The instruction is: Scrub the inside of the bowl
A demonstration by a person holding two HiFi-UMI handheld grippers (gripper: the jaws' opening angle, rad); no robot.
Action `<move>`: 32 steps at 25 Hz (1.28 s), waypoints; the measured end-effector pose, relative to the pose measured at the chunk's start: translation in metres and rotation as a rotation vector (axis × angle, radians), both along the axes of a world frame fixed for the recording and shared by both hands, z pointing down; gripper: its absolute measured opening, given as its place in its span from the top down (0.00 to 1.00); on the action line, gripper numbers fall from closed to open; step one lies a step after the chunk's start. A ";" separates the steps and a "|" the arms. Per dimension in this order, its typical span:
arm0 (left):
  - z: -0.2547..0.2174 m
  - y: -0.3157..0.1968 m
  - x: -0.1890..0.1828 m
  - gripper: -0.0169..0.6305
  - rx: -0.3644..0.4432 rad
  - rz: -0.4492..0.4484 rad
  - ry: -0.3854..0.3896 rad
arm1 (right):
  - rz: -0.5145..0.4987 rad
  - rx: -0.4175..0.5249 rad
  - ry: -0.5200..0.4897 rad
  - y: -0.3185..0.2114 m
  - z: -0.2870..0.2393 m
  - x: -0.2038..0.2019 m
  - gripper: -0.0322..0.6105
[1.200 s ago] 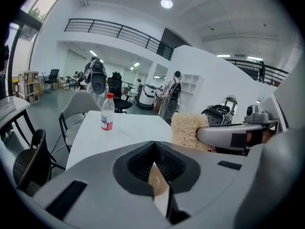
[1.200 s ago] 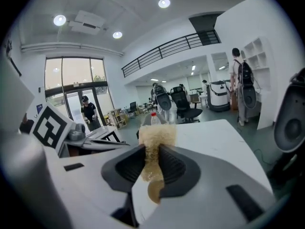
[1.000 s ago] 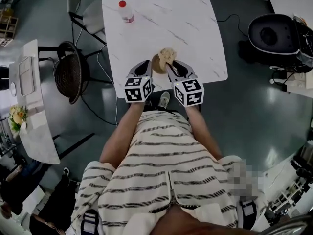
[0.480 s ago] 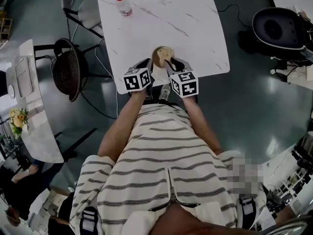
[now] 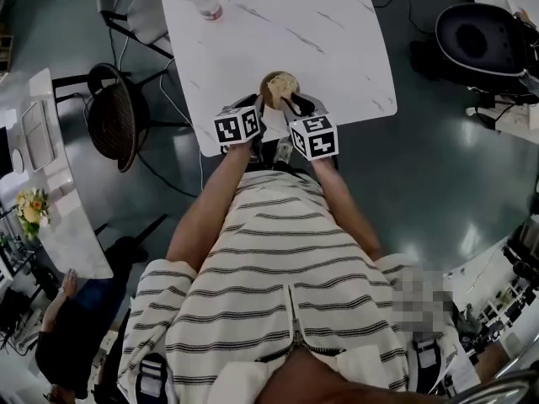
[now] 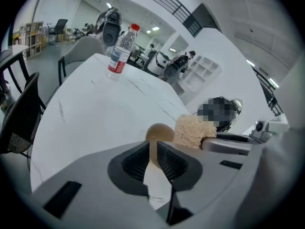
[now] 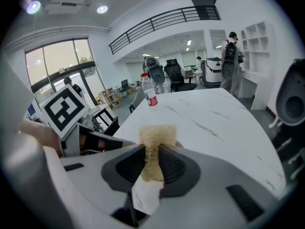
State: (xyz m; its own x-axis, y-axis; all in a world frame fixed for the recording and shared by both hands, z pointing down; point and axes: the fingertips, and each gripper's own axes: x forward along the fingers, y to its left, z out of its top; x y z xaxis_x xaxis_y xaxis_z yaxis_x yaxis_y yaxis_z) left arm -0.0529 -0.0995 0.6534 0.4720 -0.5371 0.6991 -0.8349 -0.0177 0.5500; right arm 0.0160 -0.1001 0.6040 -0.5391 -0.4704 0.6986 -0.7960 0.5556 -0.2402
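A small brown bowl (image 5: 271,91) stands near the front edge of the white marble table (image 5: 320,32). My left gripper (image 5: 258,106) is shut on the bowl's near rim (image 6: 159,132), which shows between its jaws in the left gripper view. My right gripper (image 5: 289,103) is shut on a tan scrubbing sponge (image 7: 155,144). The sponge (image 5: 284,82) rests in the bowl, just right of the rim in the left gripper view (image 6: 190,130). The bowl's inside is mostly hidden by the sponge and the jaws.
A plastic water bottle with a red cap (image 5: 205,1) stands at the table's far left corner. A dark wicker chair (image 5: 109,116) sits left of the table, and a black round machine (image 5: 480,45) stands on the floor to the right. The person's striped top fills the lower head view.
Both grippers keep their hold on the bowl and the sponge. The two marker cubes sit slightly closer together, and the whole scene has shifted up in the head view.
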 end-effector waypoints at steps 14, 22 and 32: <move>0.024 -0.004 0.003 0.90 -0.066 -0.015 0.039 | 0.008 -0.033 0.026 -0.004 0.016 0.001 0.80; 0.032 -0.004 0.005 0.90 -0.109 -0.010 0.057 | 0.014 -0.052 0.038 -0.004 0.024 0.003 0.80; 0.038 -0.004 0.006 0.90 -0.183 -0.059 0.141 | 0.012 -0.082 0.060 -0.001 0.035 0.004 0.80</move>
